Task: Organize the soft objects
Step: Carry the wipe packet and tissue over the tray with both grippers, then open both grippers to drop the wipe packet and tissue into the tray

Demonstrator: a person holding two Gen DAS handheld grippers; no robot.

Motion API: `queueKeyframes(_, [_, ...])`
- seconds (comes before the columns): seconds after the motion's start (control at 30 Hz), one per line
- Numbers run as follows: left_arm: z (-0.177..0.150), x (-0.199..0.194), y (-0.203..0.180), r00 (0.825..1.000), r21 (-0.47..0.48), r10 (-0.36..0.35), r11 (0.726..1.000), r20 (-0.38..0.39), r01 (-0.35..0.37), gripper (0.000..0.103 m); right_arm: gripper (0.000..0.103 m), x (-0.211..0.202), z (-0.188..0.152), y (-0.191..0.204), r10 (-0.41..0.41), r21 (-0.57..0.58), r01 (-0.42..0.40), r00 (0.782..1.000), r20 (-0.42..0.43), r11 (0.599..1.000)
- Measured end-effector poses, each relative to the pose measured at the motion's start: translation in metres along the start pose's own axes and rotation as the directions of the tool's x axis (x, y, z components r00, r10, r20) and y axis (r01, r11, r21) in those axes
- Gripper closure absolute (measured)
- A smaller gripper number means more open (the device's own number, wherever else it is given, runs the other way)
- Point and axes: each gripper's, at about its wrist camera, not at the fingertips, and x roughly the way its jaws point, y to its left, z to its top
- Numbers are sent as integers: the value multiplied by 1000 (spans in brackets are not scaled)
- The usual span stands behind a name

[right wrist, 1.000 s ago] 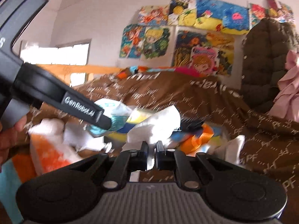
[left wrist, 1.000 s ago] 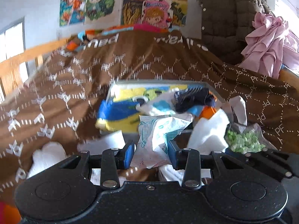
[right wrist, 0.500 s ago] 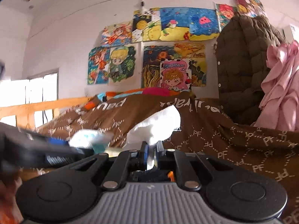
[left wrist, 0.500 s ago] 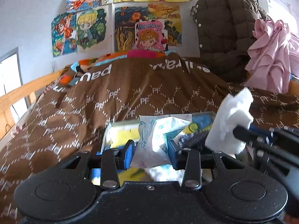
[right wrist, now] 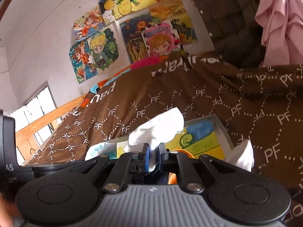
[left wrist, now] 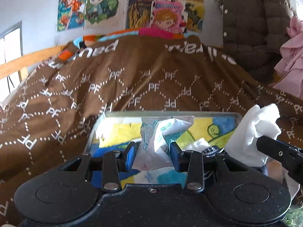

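A clear storage box point(left wrist: 170, 113) lined with a yellow and blue cartoon print sits on the brown quilt. My left gripper point(left wrist: 152, 156) hovers over its near side, shut on a crumpled white and teal printed packet point(left wrist: 161, 138). My right gripper point(right wrist: 153, 158) is tilted over the same box point(right wrist: 221, 126) and holds a white cloth point(right wrist: 159, 130) between its blue pads; its jaws are opening. The left wrist view shows that cloth point(left wrist: 251, 132) at the right, above the box's right end. The packet point(right wrist: 96, 149) shows at the left in the right wrist view.
The brown patterned quilt point(left wrist: 132, 79) covers the bed. Another white cloth point(right wrist: 242, 157) lies against the box's right wall, and something orange point(right wrist: 181, 151) sits inside. A dark padded jacket point(left wrist: 251, 28) and a pink garment point(left wrist: 291, 62) hang at the right. A wooden rail point(right wrist: 47, 119) runs along the left.
Both grippers have carried their loads forward from the pile of soft things to above the box. The right gripper has rolled, so its view is tilted. Its pads stand slightly wider.
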Motion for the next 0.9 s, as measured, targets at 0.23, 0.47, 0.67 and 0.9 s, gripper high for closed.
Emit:
queueKeyframes(0.23, [-5,5,-5,999,2,4,1000,-38,-4,61,75,2,1,-4,-12,8,12,1000,-8,1000])
queueKeyframes(0.47, [-5,2,-8,999,10,-7,1000,-34,7,57,68,2,0,-4,-27,23,27,999,-25,999])
queueKeyframes(0.67, [-8,0,-6,999,-17,-9,1000,-32,8,52,51,0,1,-5,-25,32,26,999,-29,999])
queueKeyframes(0.9, [-5,-9,-6,1000,-15,-13,1000,-3,13,32,37,-5,7,-4,-18,32,19,999,-29,999])
